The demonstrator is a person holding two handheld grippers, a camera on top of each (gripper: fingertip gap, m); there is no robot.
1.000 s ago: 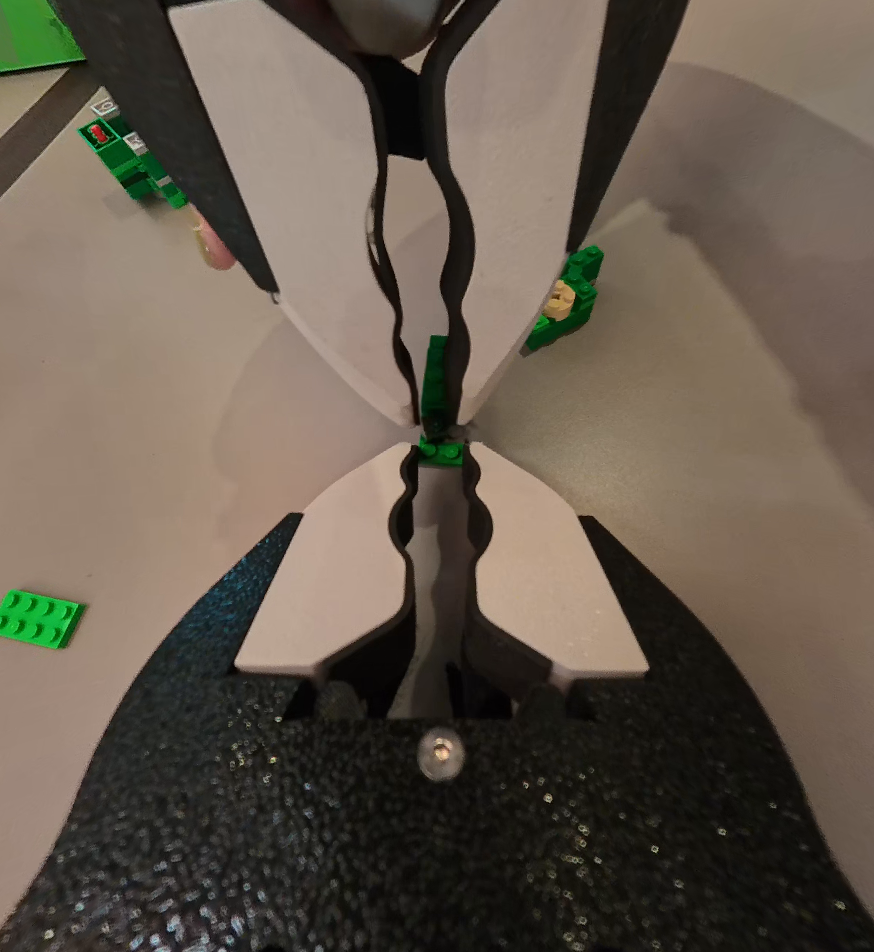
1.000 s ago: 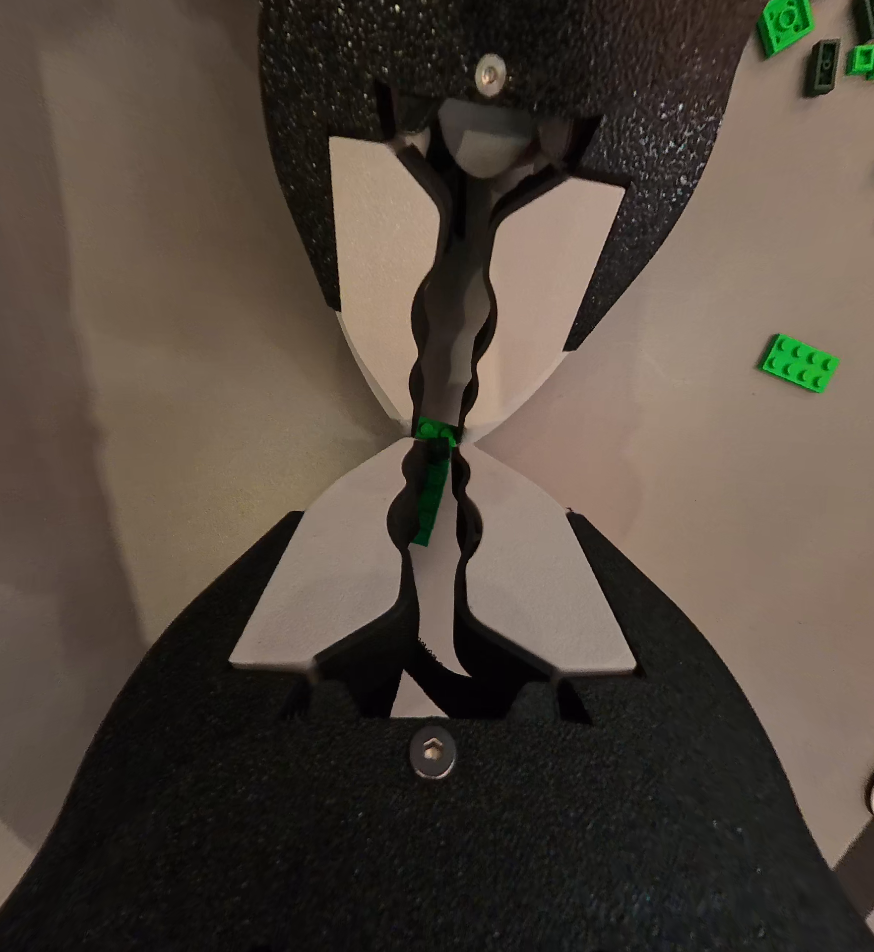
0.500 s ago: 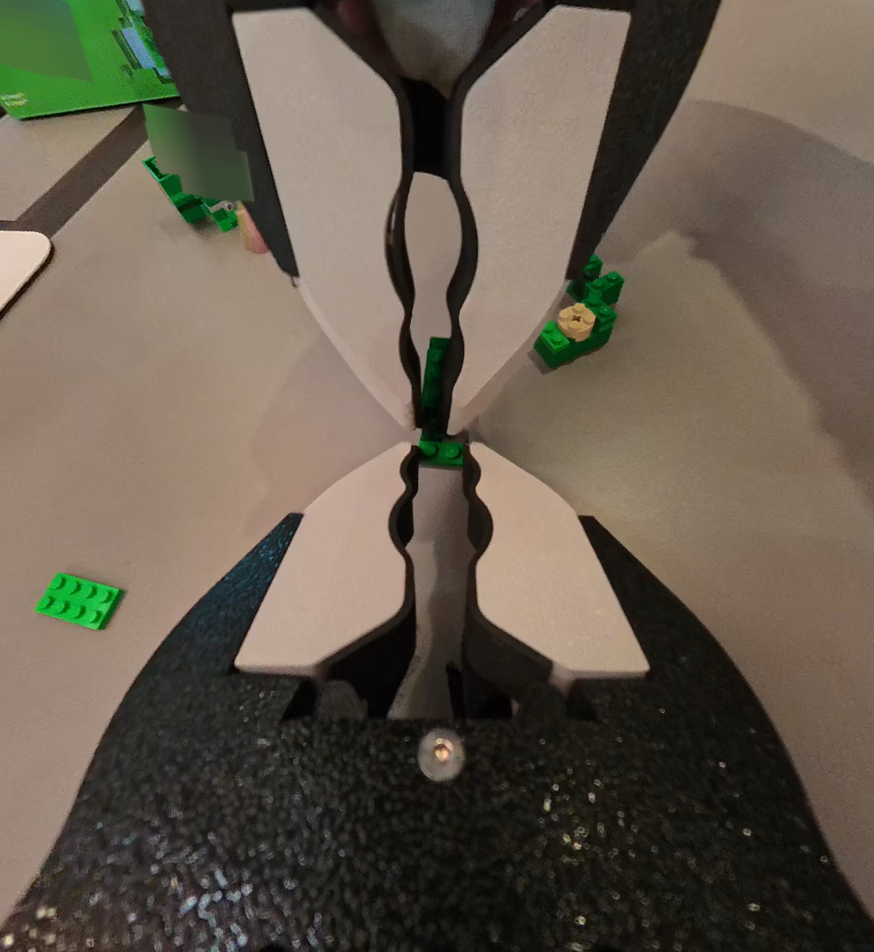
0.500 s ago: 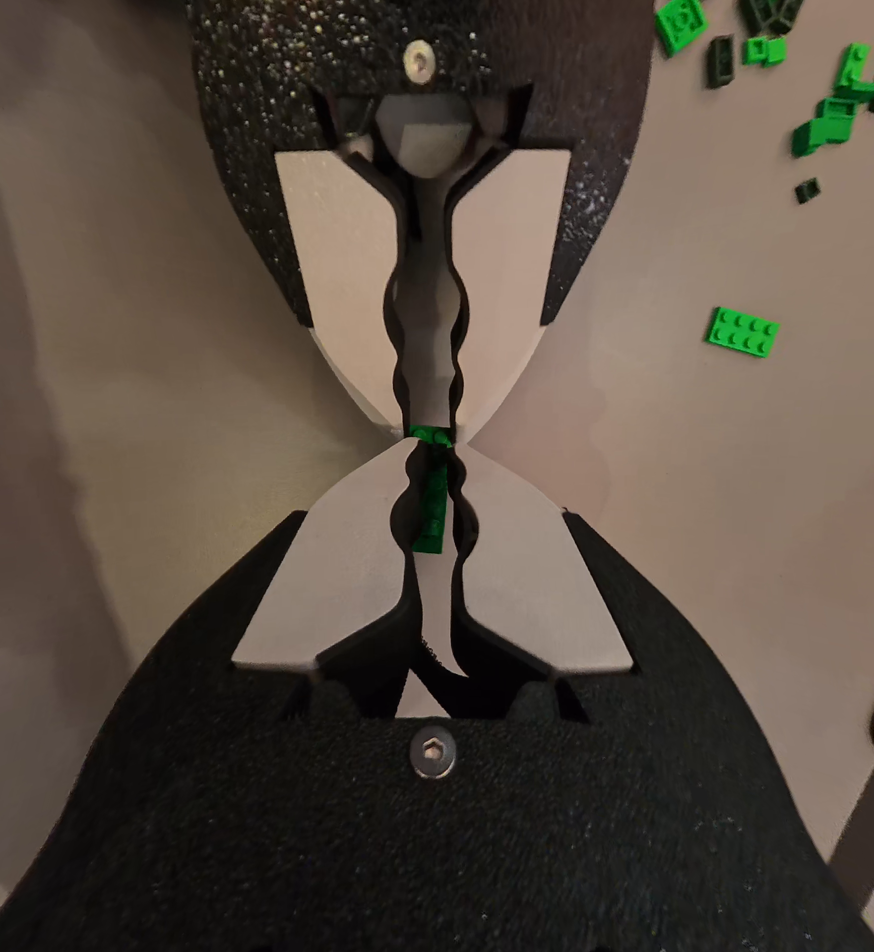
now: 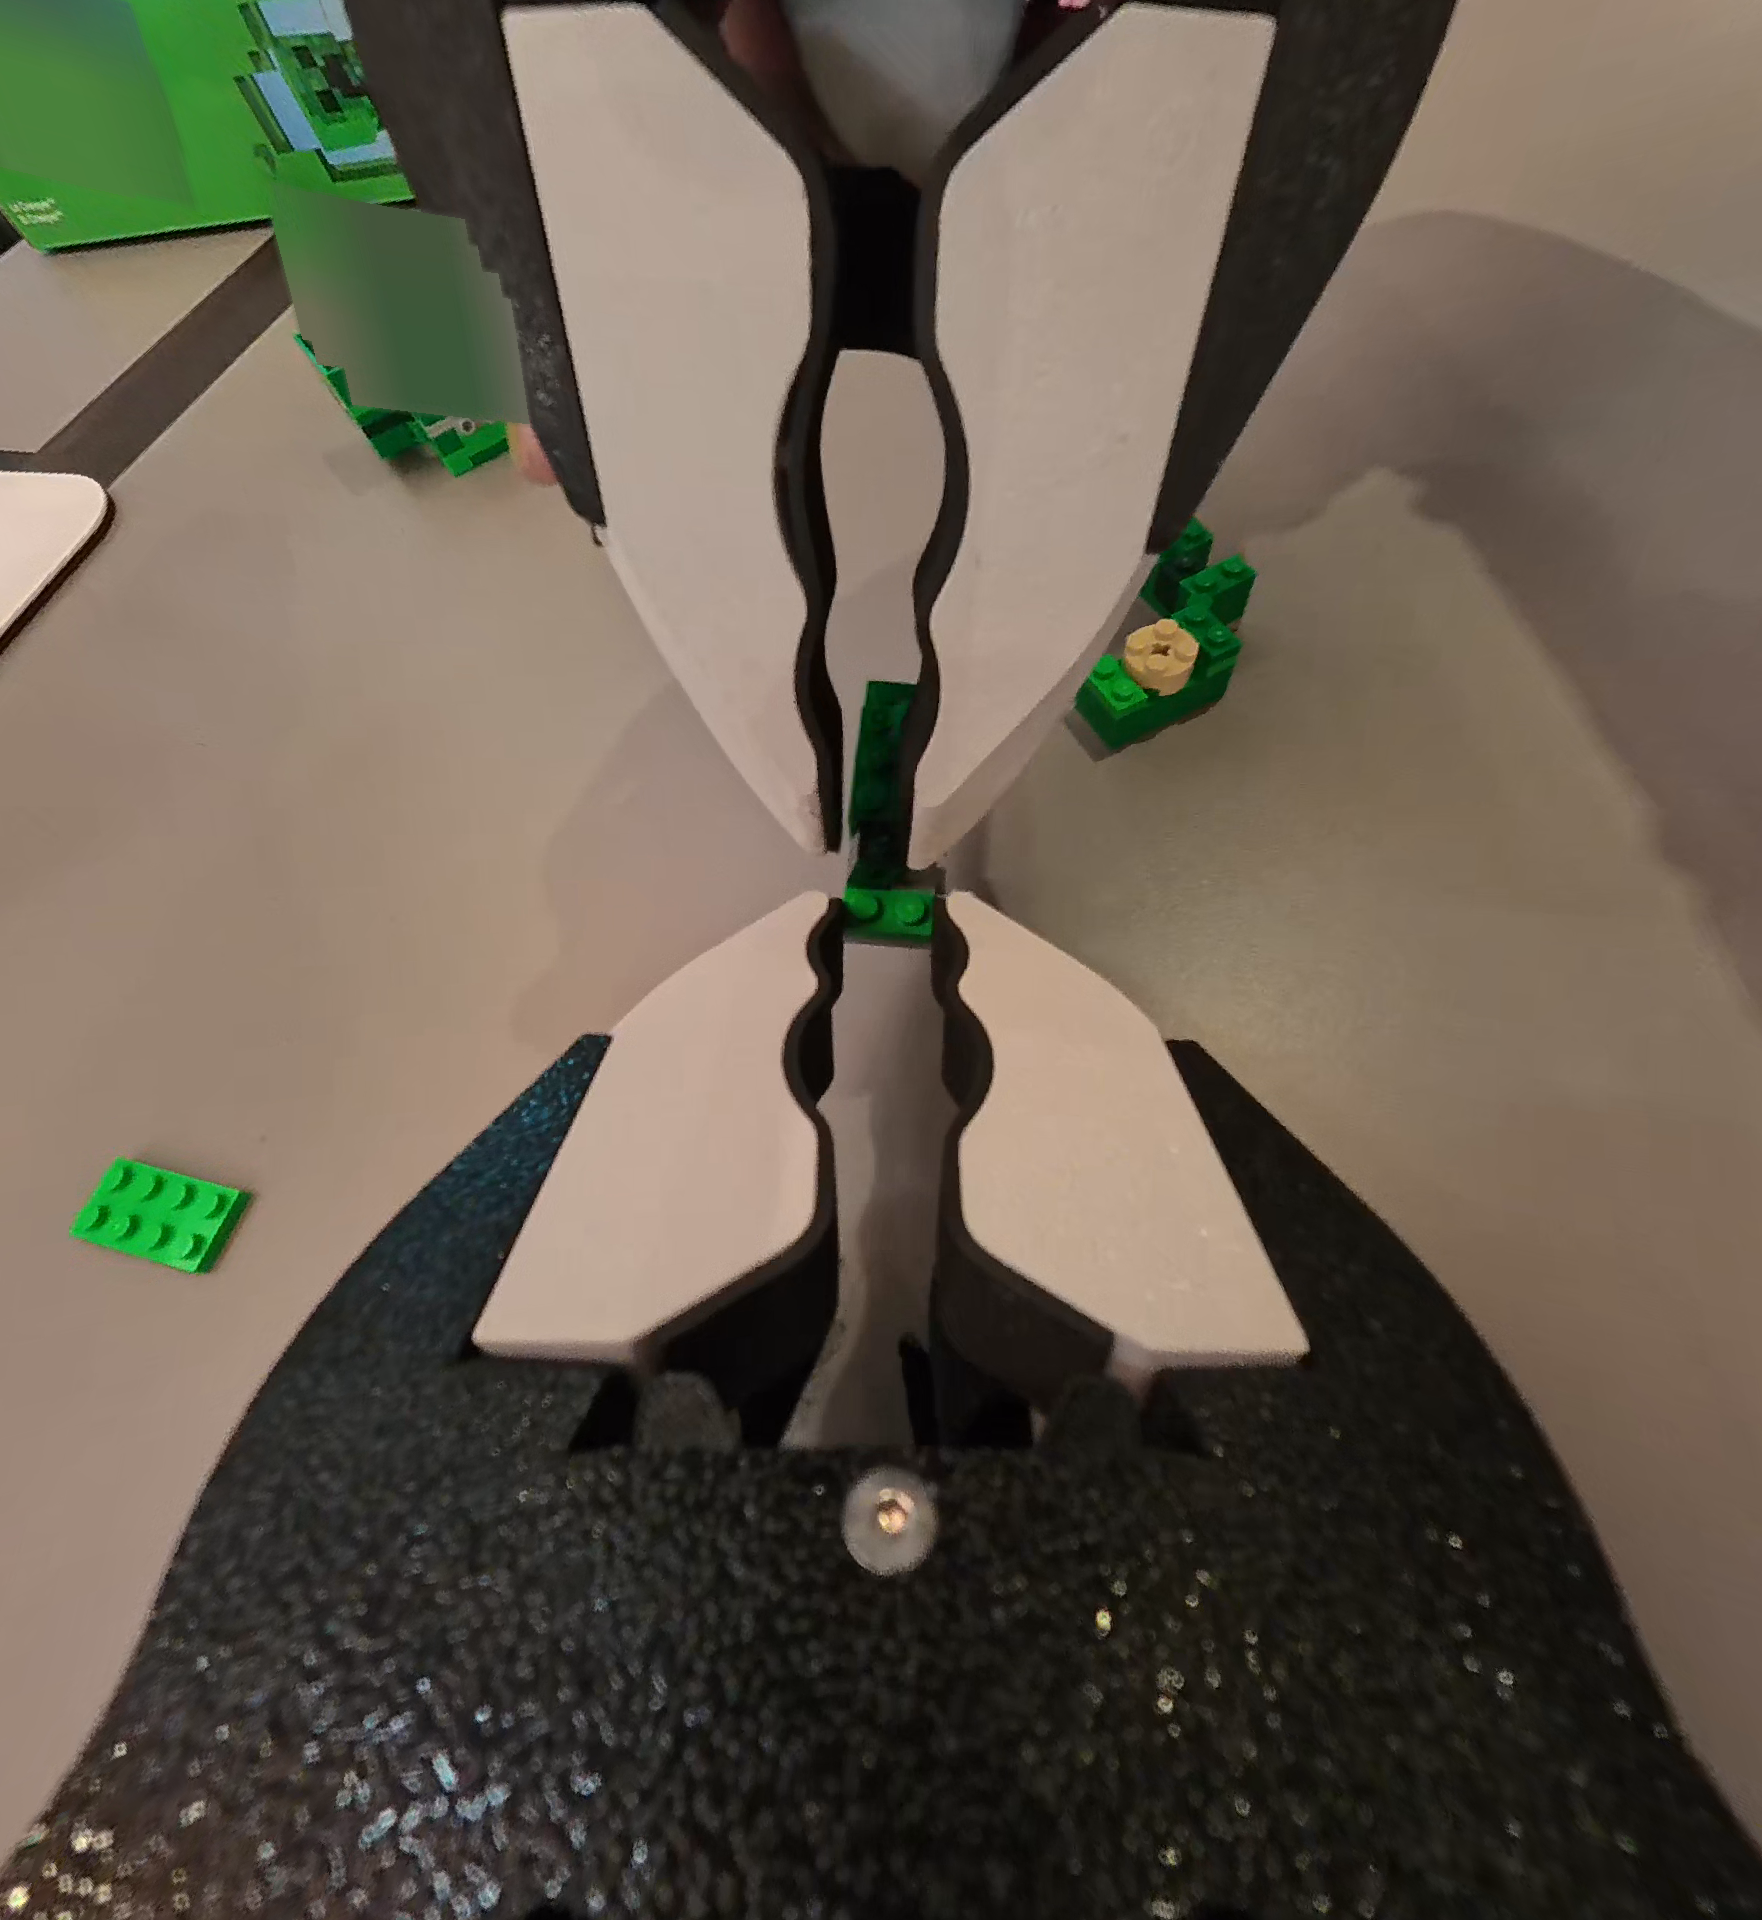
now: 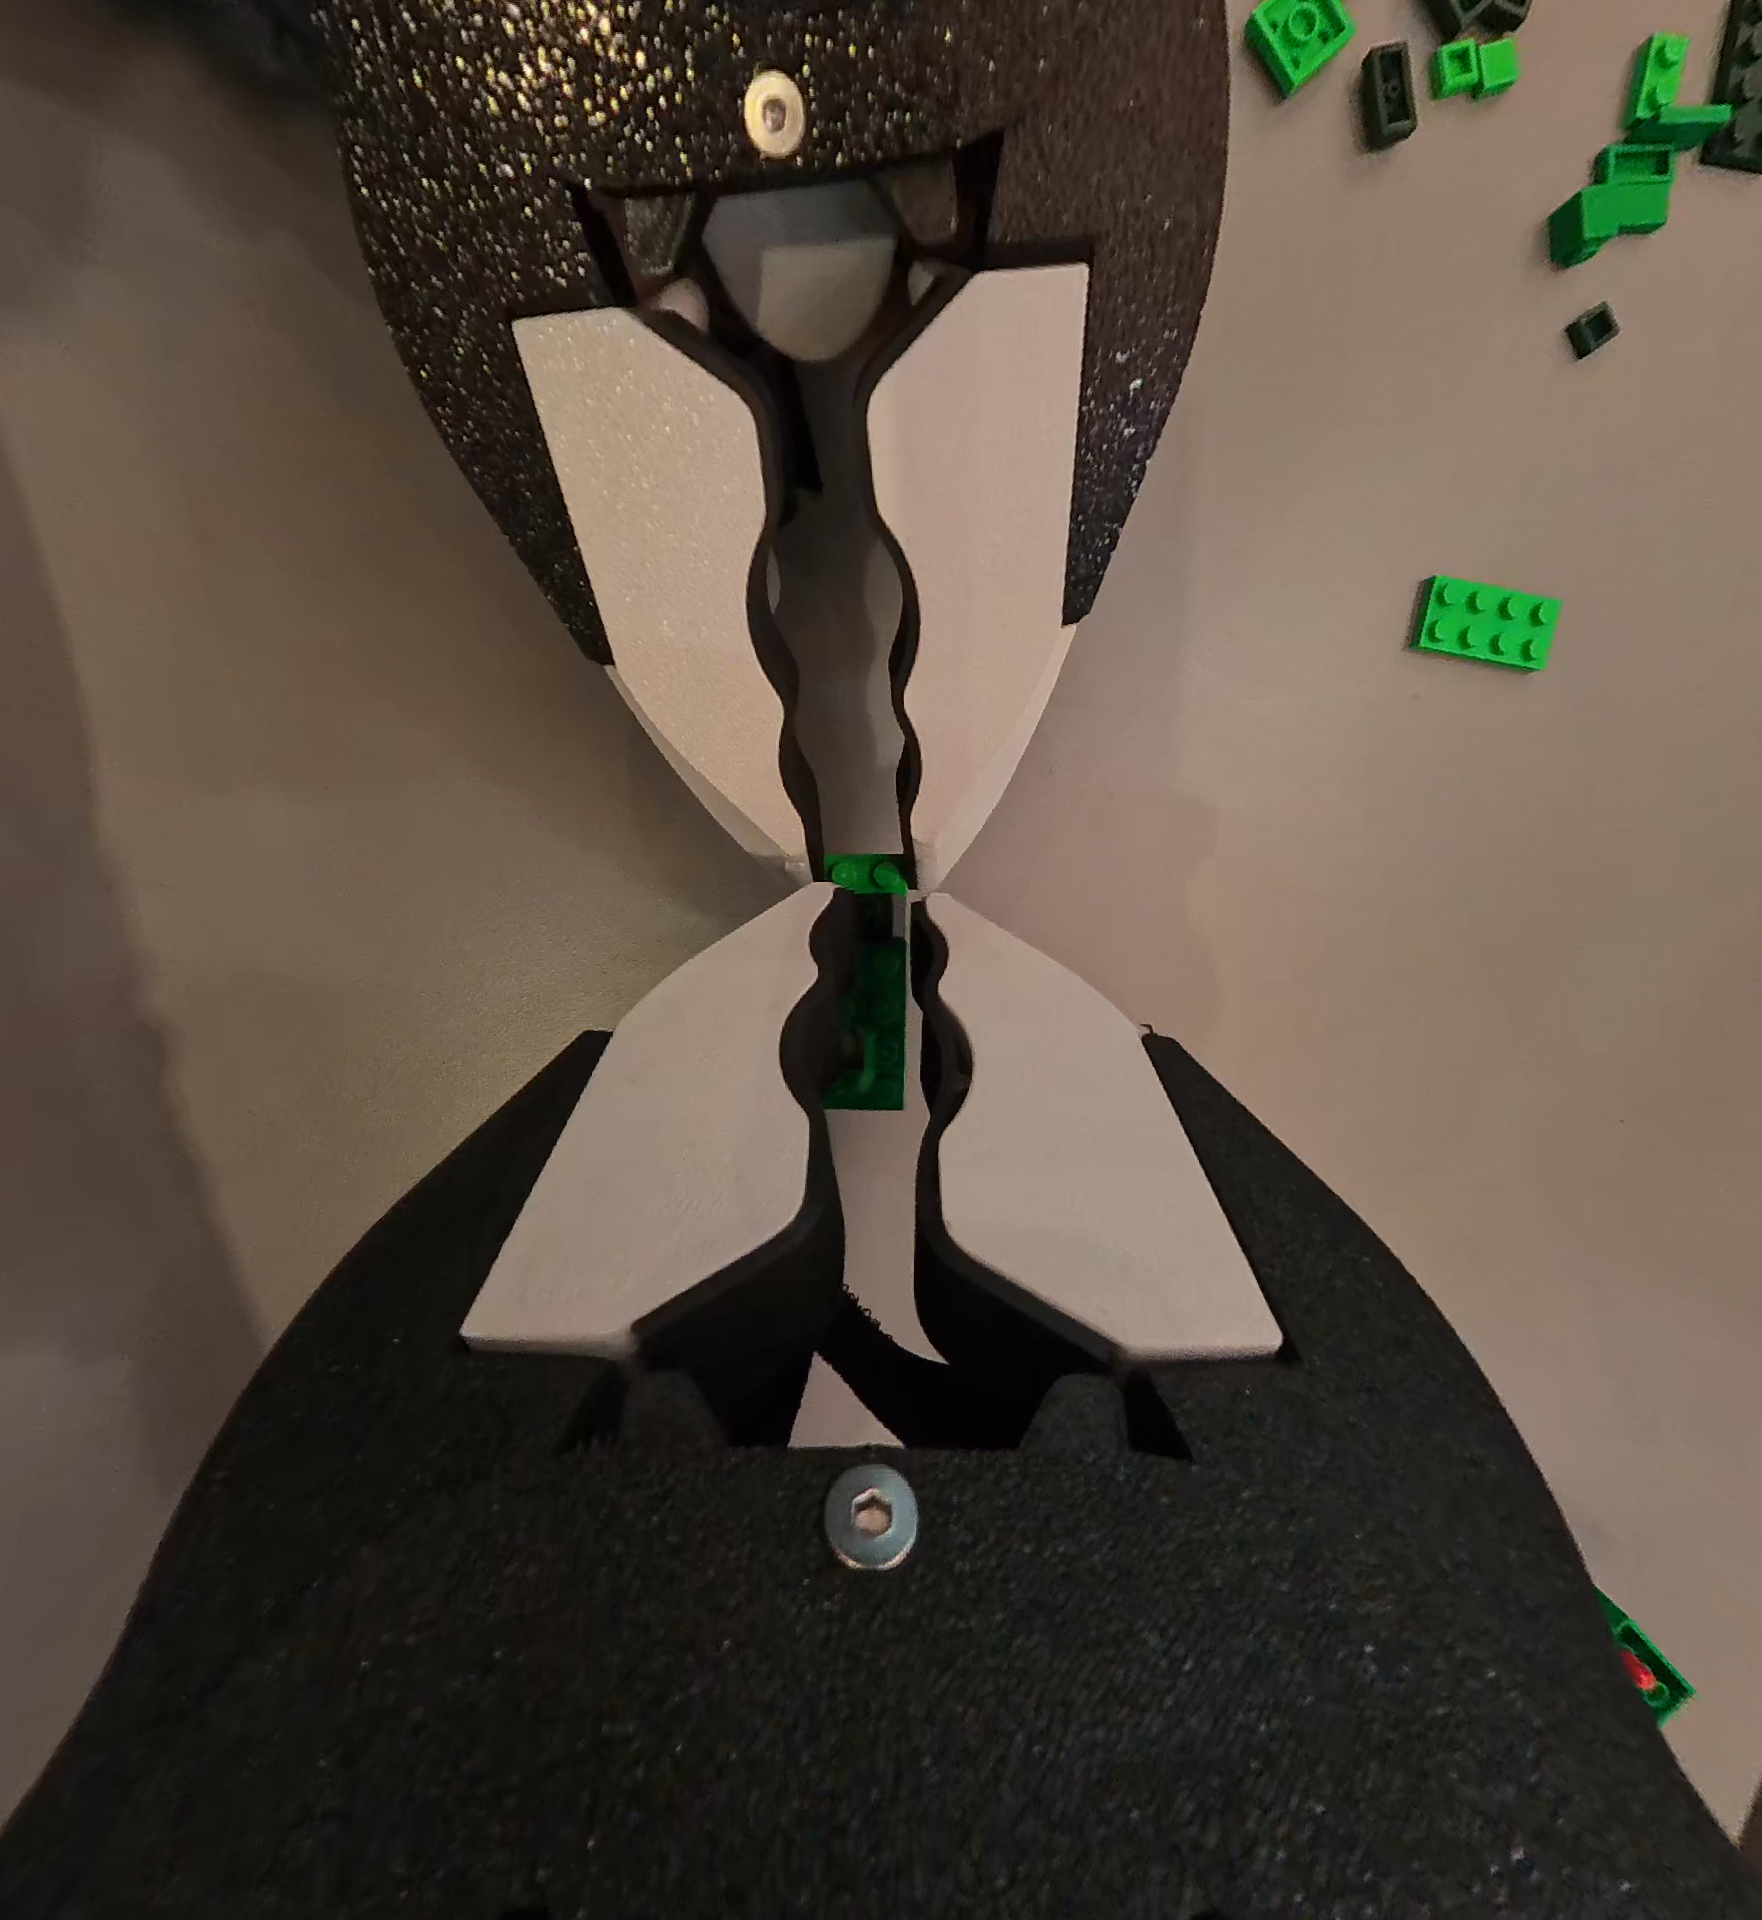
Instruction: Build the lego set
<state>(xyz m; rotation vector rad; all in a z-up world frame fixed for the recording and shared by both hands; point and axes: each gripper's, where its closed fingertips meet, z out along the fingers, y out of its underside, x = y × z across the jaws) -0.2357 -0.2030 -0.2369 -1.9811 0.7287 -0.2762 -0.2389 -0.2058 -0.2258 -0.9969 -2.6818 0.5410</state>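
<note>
The two grippers meet tip to tip above the grey table. My left gripper [image 5: 887, 925] is shut on a small bright green plate [image 5: 889, 912], held crosswise at its fingertips. My right gripper [image 6: 866, 914] is shut on a long dark green plate [image 6: 872, 1023] that lies lengthwise between its fingers. In the left wrist view the right gripper [image 5: 877, 847] comes down from the top with the dark green plate [image 5: 882, 764]. Its end touches the bright green plate. In the right wrist view the left gripper [image 6: 861, 857] holds the bright green plate [image 6: 864, 871] against the dark one.
A bright green 2x4 plate [image 5: 160, 1216] lies at the left, also in the right wrist view [image 6: 1488, 623]. A small green build with a tan round piece [image 5: 1163, 665] stands at the right. A green box [image 5: 129, 114], a partly blurred green model [image 5: 420, 436] and loose pieces [image 6: 1625, 135] lie farther off. My two grippers' fingertips are within a few centimetres of each other.
Both grippers stayed tip to tip and shut on their plates. The dark green plate has turned from tilted to straight in the right gripper. The pair has shifted, so the table's background has moved.
</note>
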